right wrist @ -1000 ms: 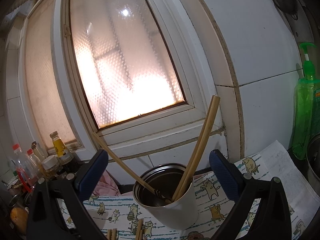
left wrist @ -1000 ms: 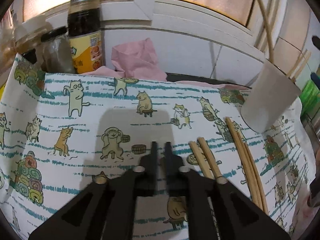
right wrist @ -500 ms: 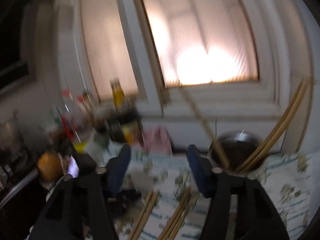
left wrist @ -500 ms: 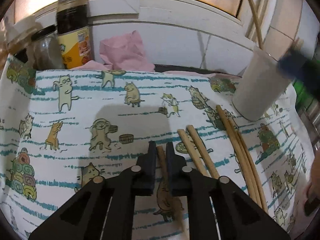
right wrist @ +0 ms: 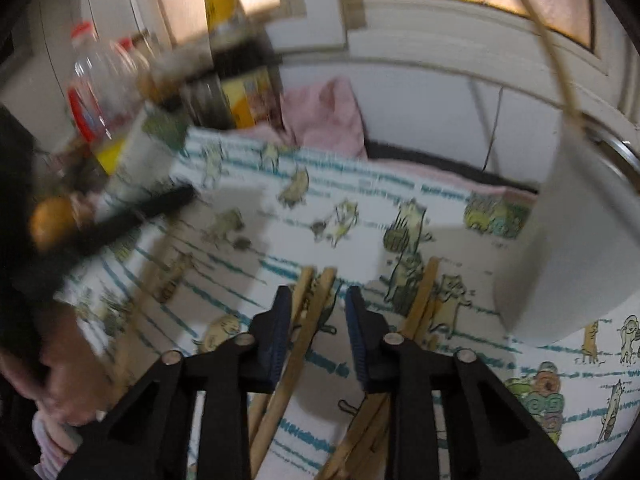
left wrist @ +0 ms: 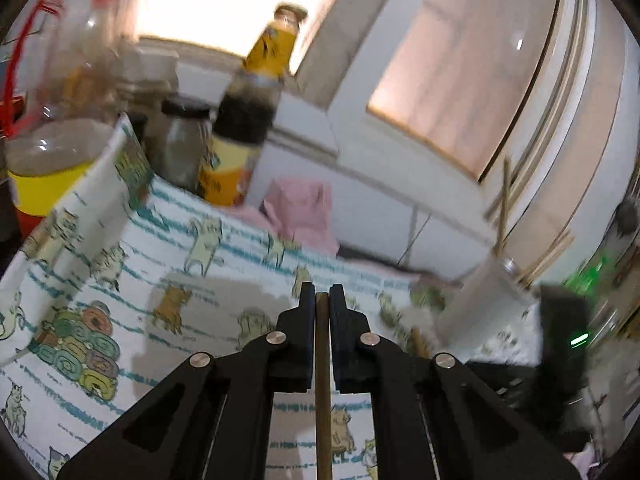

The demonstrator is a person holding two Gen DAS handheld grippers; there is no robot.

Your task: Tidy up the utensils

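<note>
left claw (left wrist: 322,304) pressed together on a single chopstick (left wrist: 323,400), pinched between the black pads and lifted clear of the cat-print cloth (left wrist: 120,280) covering the counter. stick running back along the fingers toward the lens.

right claw (right wrist: 316,304) closing, blue pads either side of a pair of chopsticks (right wrist: 308,320) lying on the cloth, gaps visible on both sides (no pressing contact yet). another pair of chopsticks (right wrist: 420,304) just right of that claw, flat on the cloth, tips pointing toward the cup.

white cup (right wrist: 568,240) standing on the cloth at the right, metal rim showing at its top; a thin stick (right wrist: 560,60) rising out of it and curving up against the window frame. inside of the cup hidden from this angle. same cup (left wrist: 476,300) blurred in the left view, with thin sticks poking up above it.

along the back wall: tall dark sauce bottle (left wrist: 244,120) with yellow label, dark liquid filling most of it; glass jar (left wrist: 180,144) with black lid, contents murky; clear plastic bottle (left wrist: 60,120) with yellow label, mostly empty. pink rag (right wrist: 324,116) bunched beside the bottles.

green bottle (left wrist: 592,276) at far right, too blurred for detail.
</note>
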